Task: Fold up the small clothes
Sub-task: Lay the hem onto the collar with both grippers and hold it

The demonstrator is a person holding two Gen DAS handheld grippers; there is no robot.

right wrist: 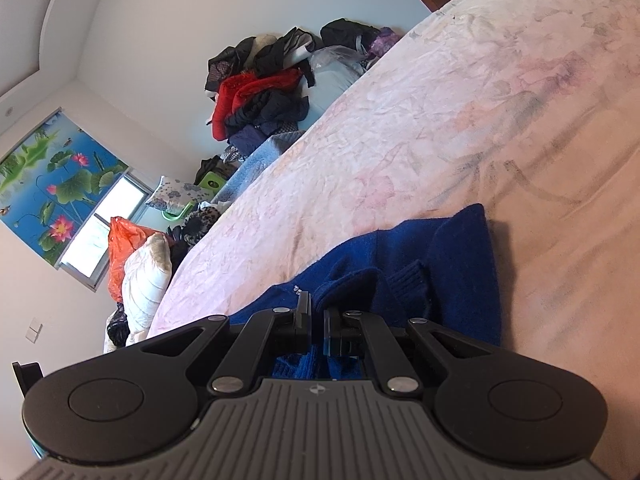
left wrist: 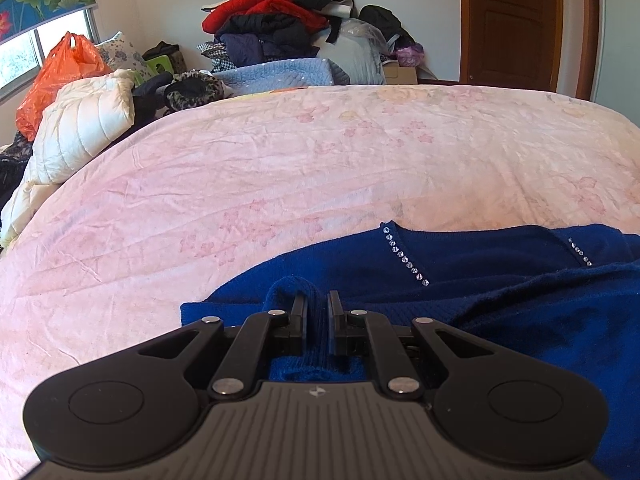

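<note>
A dark blue knit sweater [left wrist: 460, 280] with rhinestone rows at the neckline lies on the pink floral bedspread [left wrist: 260, 184]. My left gripper [left wrist: 317, 304] is shut on a ribbed fold of the sweater, which bulges up between the fingers. In the right wrist view the same sweater [right wrist: 440, 256] lies bunched, with a ribbed cuff showing. My right gripper [right wrist: 316, 312] is shut on a fold of the sweater. That view is tilted, with the bedspread [right wrist: 420, 120] sloping across it.
A pile of clothes [left wrist: 280, 16] is stacked against the far wall. A white quilted jacket [left wrist: 80, 128] and an orange plastic bag [left wrist: 60, 72] lie at the bed's left side. A wooden door [left wrist: 520, 20] is at the far right.
</note>
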